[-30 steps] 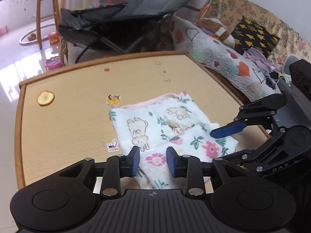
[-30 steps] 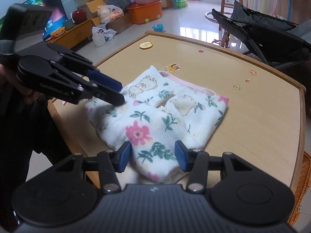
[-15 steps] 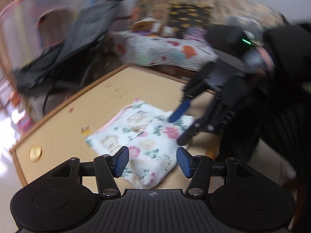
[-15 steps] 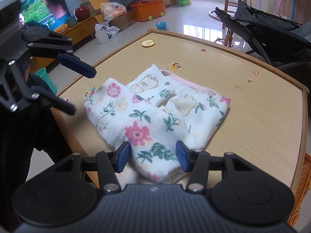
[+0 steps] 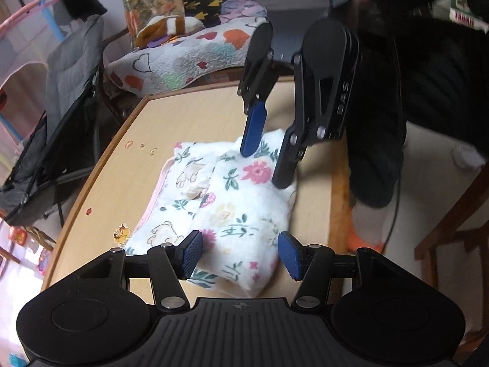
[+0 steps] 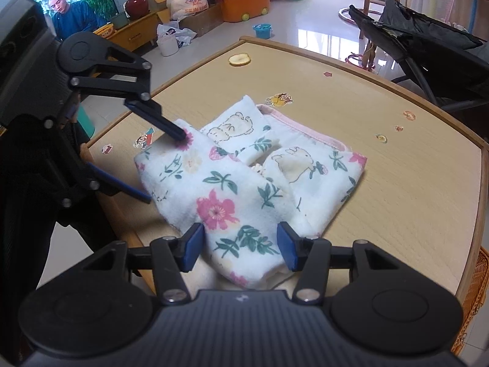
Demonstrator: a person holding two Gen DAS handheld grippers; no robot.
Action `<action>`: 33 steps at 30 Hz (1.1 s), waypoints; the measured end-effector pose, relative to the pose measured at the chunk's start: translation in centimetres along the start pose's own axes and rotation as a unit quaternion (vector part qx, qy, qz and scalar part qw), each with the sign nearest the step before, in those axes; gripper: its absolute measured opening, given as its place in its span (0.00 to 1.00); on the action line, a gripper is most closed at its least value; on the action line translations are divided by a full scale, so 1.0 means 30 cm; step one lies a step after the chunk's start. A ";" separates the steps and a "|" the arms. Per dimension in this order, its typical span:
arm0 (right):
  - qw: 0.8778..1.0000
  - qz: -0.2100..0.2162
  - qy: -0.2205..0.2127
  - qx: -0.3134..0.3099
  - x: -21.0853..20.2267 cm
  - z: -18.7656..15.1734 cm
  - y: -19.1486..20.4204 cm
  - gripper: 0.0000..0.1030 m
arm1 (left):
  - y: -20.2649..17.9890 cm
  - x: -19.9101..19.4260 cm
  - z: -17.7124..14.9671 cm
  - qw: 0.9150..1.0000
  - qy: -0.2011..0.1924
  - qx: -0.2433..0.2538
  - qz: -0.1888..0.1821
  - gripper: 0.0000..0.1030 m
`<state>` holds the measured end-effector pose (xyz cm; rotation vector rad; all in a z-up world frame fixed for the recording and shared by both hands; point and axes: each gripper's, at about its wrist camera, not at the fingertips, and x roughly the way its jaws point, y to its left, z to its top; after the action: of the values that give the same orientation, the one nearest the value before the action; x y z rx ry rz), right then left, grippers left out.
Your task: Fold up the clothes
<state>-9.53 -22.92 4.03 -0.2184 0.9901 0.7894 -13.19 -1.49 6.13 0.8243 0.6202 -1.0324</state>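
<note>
The folded floral cloth point(image 6: 244, 180) lies flat on my desk point(image 6: 412, 189), close to the desk's near edge and just beside the near corner. It is folded into a thick oblong bundle, and its long axis runs slantwise across the desk, from the near edge beside me toward the cartoon sticker point(image 6: 279, 99) farther in; a pink-trimmed layer shows along its far side. My left hand-held gripper point(image 6: 166, 165) stands spread over the end of the cloth nearest the desk's side edge, one blue fingertip point(image 6: 177, 134) touching the top fold and the other low beside the cloth; I cannot tell whether it pinches anything. My right hand-held gripper point(image 6: 240, 249) is spread across the cloth's near end, pads on either side of the fabric and clear of it.
</note>
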 end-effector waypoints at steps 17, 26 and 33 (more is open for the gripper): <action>1.000 -0.003 0.013 -0.022 -0.023 0.025 0.008 0.53 | -0.021 0.038 -0.037 1.000 0.018 0.008 -0.024 0.57; 0.979 -0.042 0.029 -0.196 -0.127 0.028 0.105 0.53 | 0.015 0.093 -0.018 0.998 0.035 -0.031 -0.043 0.52; 0.931 -0.065 0.066 -0.353 -0.091 -0.010 0.216 0.53 | 0.018 0.113 -0.023 0.997 0.035 -0.043 -0.045 0.52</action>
<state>-15.00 -19.83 7.23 -0.9611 0.7694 0.9946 -11.41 -2.43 3.26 0.7657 0.7618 -1.0535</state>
